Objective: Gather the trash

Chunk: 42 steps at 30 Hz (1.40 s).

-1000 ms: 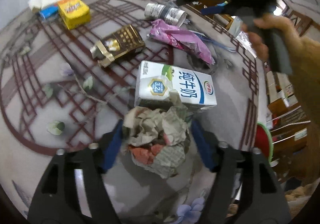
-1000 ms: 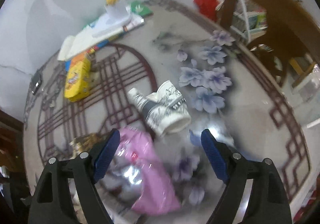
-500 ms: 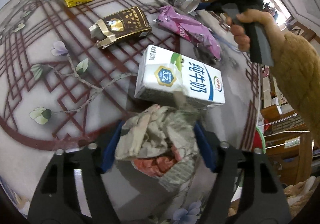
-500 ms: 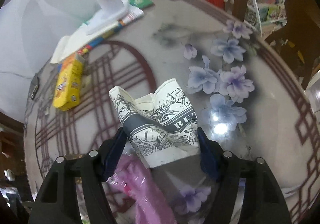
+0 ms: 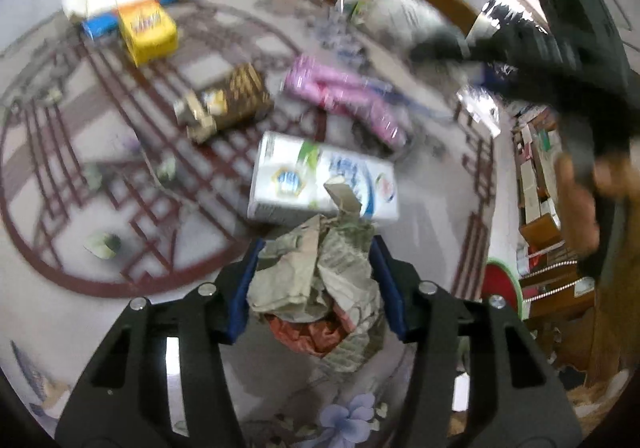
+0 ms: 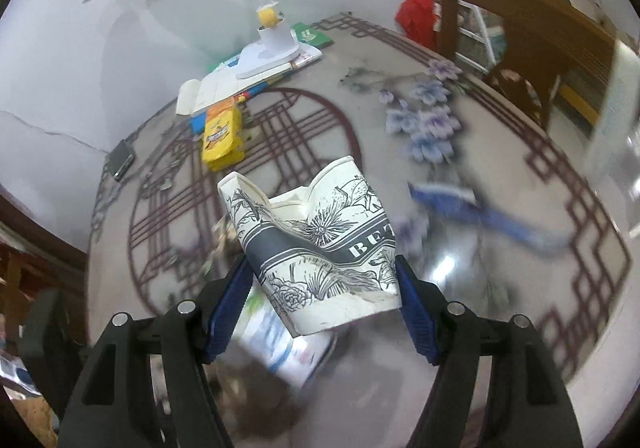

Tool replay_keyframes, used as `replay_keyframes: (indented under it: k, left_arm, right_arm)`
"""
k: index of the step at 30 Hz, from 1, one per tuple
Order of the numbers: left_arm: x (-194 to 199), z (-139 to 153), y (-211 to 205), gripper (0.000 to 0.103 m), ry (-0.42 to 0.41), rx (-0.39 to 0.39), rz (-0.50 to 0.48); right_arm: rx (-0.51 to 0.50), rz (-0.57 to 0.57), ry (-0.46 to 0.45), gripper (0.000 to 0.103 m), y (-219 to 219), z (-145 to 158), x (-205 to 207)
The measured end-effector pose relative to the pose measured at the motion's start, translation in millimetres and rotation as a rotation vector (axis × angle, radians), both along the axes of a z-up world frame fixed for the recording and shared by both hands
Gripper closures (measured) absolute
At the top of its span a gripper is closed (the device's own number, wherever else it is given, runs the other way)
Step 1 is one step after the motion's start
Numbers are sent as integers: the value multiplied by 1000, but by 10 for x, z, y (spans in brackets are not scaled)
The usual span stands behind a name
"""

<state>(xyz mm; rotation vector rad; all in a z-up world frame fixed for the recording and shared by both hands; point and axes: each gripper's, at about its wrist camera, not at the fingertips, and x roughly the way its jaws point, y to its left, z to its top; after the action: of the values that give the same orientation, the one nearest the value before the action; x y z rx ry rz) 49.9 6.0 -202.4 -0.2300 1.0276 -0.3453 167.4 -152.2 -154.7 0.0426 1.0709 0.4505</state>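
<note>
Your left gripper (image 5: 314,288) has its jaws closing on the paper wad (image 5: 320,288), which sits between the pads, touching both, clear of the bench (image 5: 60,312). Your right gripper (image 6: 320,296) has its jaws clamped on the crushed cup (image 6: 316,248), also lifted off the bench.

The wad is loose and ragged. Its lower folds hang below the pads, so a quick swing could shed a piece or let it slip out. The cup is already creased; its walls may buckle further under the squeeze and it could slide free. The milk carton (image 5: 320,180) lies just beyond the wad, so a low pass could knock it.

The cup's long axis runs away from you and leftward, its pinched mouth pointing toward the bench's far edge, base nearest the camera. The wad has no clear axis.
</note>
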Motion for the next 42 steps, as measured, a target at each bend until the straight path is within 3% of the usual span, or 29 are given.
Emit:
replay_keyframes:
  k: [5,14,25,26,28,33,37,42]
  left_arm:
    - [-4,411,-98,52,-94,88,3]
    - [-87,1005,-371,52,-226,88,-27]
    - [-246,1163,-666,51,-270,90,-93]
    - [-258,1172,-676,51,-272,90,-95]
    - [-267,1163,-678,51,-267,86,-97]
    - [-311,1162,-623,51,-257,77,-83]
    - [-318,1153,-571,51,-248,78,-72]
    - [-305,1133,-525,51,-240,84,-60]
  right_arm:
    - [28,-109,-46,35,-235,227,-467]
    - [49,-248,-176,34,-674,689,-1100]
    - [57,-386,-229,39,-1083,806,-1651]
    - [48,-388,-224,44,-1098,786,-1662]
    - [39,-387,-203,45,-1131,691,-1650]
    - [-46,-395,-24,33,-1202,38,-1565]
    - [28,-440,126,32,-1302,-424,-1472]
    - [36,-447,181,32,-1303,-643,-1309]
